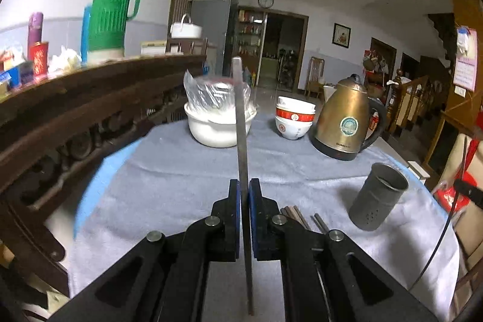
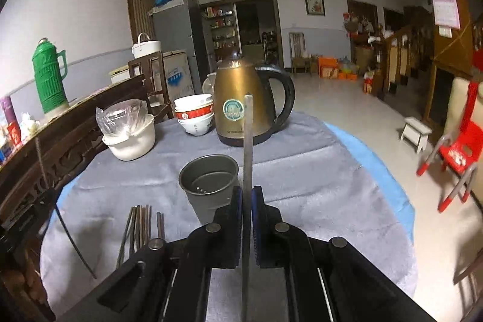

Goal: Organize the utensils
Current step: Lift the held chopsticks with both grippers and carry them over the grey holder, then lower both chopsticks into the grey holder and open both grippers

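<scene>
Left gripper (image 1: 244, 186): my fingers pinched tight on one metal chopstick (image 1: 241, 122), upright. Right gripper (image 2: 247, 192): same narrow pinch on a second chopstick (image 2: 248, 141), just beside the grey holder cup (image 2: 208, 183). Loose chopsticks (image 2: 140, 227) lie left of the cup.

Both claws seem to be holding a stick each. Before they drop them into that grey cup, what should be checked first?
1. Left gripper shut on its chopstick: ok.
2. Right gripper shut on its chopstick: ok.
3. Grey holder upright, mouth open: ok.
4. Holder's inside free of utensils: ok.
5. Kettle and stacked bowls stand apart from the holder: ok.
6. Loose chopsticks remaining on the cloth, exact count: cannot tell.
</scene>
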Demonstrator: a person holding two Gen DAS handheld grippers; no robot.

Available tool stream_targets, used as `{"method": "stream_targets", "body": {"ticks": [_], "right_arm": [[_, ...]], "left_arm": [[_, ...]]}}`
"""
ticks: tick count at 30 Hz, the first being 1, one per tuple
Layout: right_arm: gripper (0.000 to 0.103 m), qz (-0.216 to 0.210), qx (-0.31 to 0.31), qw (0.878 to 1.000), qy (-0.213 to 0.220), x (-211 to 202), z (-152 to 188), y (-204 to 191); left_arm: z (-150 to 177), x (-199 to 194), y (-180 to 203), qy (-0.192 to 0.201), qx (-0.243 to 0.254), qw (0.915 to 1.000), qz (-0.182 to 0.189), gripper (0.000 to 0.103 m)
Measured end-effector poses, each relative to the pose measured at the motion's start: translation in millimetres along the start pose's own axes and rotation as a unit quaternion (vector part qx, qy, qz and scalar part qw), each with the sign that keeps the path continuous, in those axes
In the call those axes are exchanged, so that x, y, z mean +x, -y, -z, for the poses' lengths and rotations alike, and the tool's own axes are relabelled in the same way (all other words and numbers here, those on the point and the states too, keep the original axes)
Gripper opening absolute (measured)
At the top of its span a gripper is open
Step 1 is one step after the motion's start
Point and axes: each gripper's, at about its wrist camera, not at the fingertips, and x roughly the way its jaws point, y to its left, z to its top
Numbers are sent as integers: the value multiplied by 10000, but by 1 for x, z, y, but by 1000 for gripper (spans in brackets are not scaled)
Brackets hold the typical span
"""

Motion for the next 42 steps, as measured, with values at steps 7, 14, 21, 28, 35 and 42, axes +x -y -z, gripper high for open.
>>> {"method": "stream_targets", "body": {"ticks": [7,14,21,28,35,42], "right_arm": [[6,-105,88,9999,102,-42,13,6],[6,-220,301,9988,332,-54,3,12],[6,-389,448,9921,1101,-76,-40,12],[6,-383,429,9814,1831,-66,-61,-2],[6,-374,528,9787,1948,-42,-79,-7],[6,-341,594,9807,1829,-4,-100,-6]], "left_arm": [[6,-36,-14,-135,-264,9994,200,6],[-18,-41,-15,-190,-782,9938,764,6],[-65,-35,11,61,-1230,9791,1621,6],[-99,-2,60,363,-1250,9717,1972,6],[-102,28,100,294,-965,9734,2059,6],[-108,60,133,299,-788,9754,2036,6]]}}
